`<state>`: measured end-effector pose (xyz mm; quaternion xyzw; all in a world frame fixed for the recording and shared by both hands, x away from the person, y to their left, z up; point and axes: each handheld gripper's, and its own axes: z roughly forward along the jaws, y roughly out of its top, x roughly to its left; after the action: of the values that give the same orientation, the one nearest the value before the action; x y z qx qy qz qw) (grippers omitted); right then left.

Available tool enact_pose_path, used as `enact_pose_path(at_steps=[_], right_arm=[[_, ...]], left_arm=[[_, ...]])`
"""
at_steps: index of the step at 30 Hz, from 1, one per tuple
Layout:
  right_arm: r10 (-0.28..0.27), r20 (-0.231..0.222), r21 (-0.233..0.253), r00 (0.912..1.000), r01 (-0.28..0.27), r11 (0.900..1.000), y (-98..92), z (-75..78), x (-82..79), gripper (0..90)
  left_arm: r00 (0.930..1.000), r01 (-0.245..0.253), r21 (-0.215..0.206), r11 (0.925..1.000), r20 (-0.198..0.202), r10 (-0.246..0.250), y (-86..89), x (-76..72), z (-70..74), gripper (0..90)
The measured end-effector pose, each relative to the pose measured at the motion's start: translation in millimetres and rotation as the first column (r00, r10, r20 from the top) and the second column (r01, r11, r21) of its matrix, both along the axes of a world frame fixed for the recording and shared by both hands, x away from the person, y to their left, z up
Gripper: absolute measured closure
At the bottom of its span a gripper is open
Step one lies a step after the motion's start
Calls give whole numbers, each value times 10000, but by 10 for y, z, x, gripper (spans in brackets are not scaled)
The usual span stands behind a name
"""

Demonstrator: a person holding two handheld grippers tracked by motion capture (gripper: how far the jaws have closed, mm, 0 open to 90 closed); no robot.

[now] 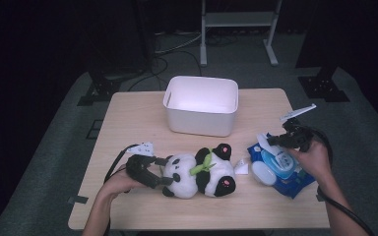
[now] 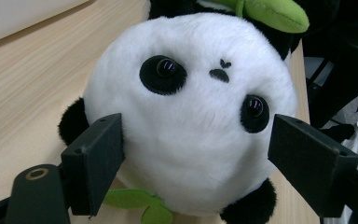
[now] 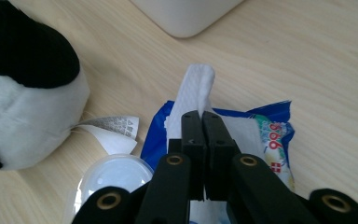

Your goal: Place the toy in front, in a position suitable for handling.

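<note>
A black-and-white panda plush [image 1: 202, 174] lies on its side in the middle of the wooden table [image 1: 128, 123], head toward the left. My left gripper [image 1: 165, 171] stands open with one jaw on each side of the head. In the left gripper view the panda's face [image 2: 191, 112] sits between the two black pads [image 2: 98, 158], fur brushing them. At the right lies a blue wet-wipe pack [image 1: 283, 172] with its round lid [image 3: 114, 175] flipped open. My right gripper [image 3: 201, 116] is shut on a white wipe [image 3: 198, 86] that sticks up out of the pack [image 3: 272, 126].
A white plastic bin [image 1: 202, 105] stands at the back middle of the table, open side up. The panda's white label [image 3: 114, 128] lies on the wood between the plush [image 3: 23, 93] and the pack. Bare tabletop lies at the left and back right.
</note>
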<state>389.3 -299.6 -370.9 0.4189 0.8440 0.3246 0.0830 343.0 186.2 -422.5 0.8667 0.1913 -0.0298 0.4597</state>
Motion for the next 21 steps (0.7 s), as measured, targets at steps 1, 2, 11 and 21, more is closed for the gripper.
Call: enact_pose_path(at_steps=[1, 2, 11, 21], right_arm=[[36, 46, 31, 10000, -36, 10000, -12, 25, -3, 879], [44, 63, 114, 10000, -44, 9999, -24, 61, -11, 880], [855, 756, 420, 9935, -888, 9952, 163, 486, -149, 878], [2561, 1277, 141, 9582, -2600, 9655, 800, 784, -298, 877]], left_arm=[[10000, 8, -21, 10000, -21, -8, -2, -1, -2, 165], [10000, 14, -11, 10000, -8, -14, -3, -1, -2, 164], [10000, -15, -30, 10000, -14, 15, -9, -8, -1, 164], [10000, -3, 55, 10000, 44, 3, -14, -13, -3, 163]])
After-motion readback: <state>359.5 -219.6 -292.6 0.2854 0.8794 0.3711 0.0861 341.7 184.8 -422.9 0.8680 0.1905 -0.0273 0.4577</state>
